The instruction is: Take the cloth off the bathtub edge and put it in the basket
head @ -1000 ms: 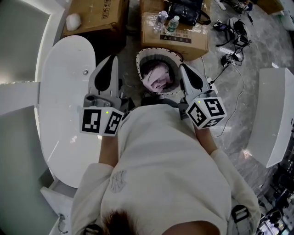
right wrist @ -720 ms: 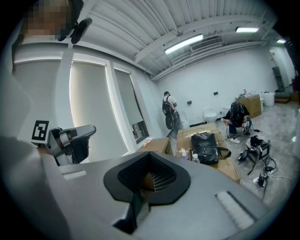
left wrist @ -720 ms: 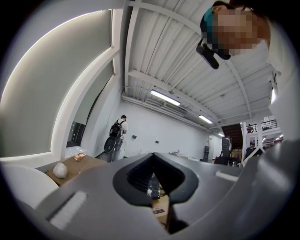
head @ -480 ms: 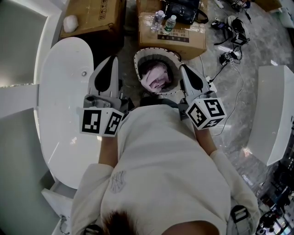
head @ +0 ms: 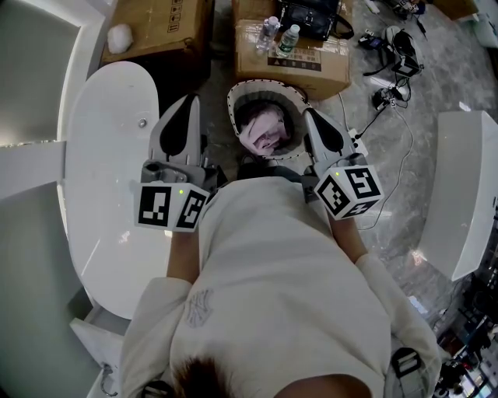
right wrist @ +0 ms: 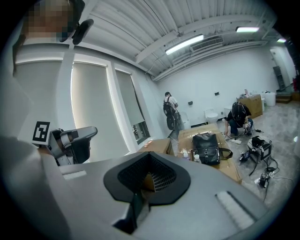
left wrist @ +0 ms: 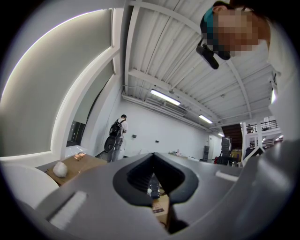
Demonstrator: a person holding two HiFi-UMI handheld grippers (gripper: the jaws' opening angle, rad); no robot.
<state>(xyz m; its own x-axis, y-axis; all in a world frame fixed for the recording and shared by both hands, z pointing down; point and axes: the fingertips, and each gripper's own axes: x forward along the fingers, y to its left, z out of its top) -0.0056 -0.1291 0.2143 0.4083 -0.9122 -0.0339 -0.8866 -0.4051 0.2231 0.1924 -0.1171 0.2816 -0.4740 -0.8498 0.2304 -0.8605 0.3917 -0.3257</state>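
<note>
The pink cloth (head: 264,132) lies crumpled inside the round basket (head: 233,97), which stands on the floor just beyond the person's chest. The white bathtub (head: 109,155) stretches along the left, and no cloth shows on its edge. My left gripper (head: 189,99) is held over the tub's right rim, pointing forward, with its jaws together and nothing between them. My right gripper (head: 309,113) is at the basket's right side, also shut and empty. In the left gripper view, the left gripper (left wrist: 152,157) shows its jaws meeting; in the right gripper view, so does the right gripper (right wrist: 149,157).
Two cardboard boxes (head: 159,27) (head: 311,66) stand behind the basket, with bottles (head: 289,40) and a black bag (head: 315,17) on the right one. Cables and gear (head: 389,70) lie on the floor at the right. A white fixture (head: 467,194) stands at the far right.
Only the head view has shifted slightly. Both grippers, the basket and the cloth stay where they were.
</note>
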